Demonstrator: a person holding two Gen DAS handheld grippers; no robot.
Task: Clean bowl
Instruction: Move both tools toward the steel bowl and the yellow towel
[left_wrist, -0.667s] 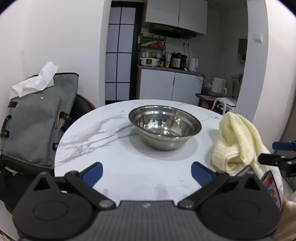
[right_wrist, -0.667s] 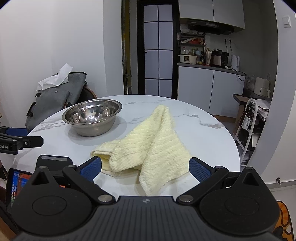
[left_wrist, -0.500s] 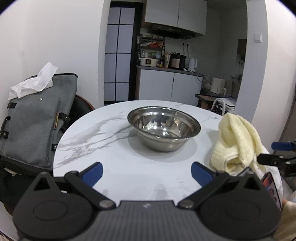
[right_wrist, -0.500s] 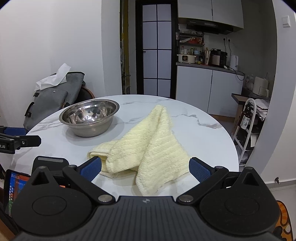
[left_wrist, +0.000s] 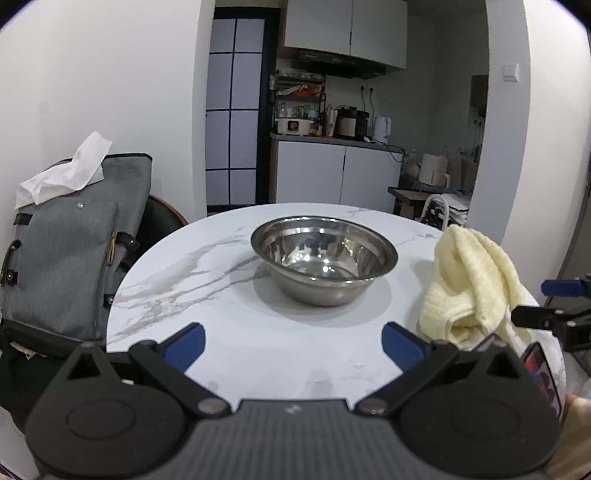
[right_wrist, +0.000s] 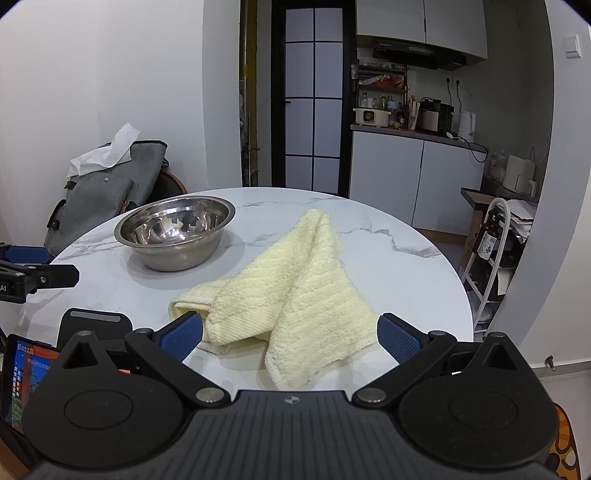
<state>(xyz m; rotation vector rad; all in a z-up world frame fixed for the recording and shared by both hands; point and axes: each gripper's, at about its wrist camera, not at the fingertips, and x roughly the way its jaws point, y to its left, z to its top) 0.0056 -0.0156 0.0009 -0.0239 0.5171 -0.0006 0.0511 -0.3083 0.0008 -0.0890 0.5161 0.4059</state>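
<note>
Both of your grippers stand with their jaws spread as wide as they go and with nothing clamped in either. Your left gripper (left_wrist: 293, 341) hovers over the near edge of the round white marble table (left_wrist: 207, 291), its blue pads flanking bare tabletop, and the stainless steel bowl (left_wrist: 324, 258) sits upright ahead of it near the middle of the table, well clear of the fingertips. Your right gripper (right_wrist: 290, 338) hangs low over the crumpled pale yellow towel (right_wrist: 295, 291), which lies on the table just right of the bowl; its near folds fall between the pads, and the left pad looks as if it may be brushing the cloth, though the fisheye view makes contact hard to judge. Beyond the table you face white walls, a dark-framed glass door (right_wrist: 312, 92) and a kitchenette with white cabinets (left_wrist: 336, 173) and small appliances on the counter. A grey backpack (left_wrist: 70, 243) stands on a chair at the table's left, with a white tissue (left_wrist: 62, 170) sticking out of its top. A phone (right_wrist: 26, 384) with a lit screen shows beside your right gripper, cut off by the frame edge; its text is too small to read.
</note>
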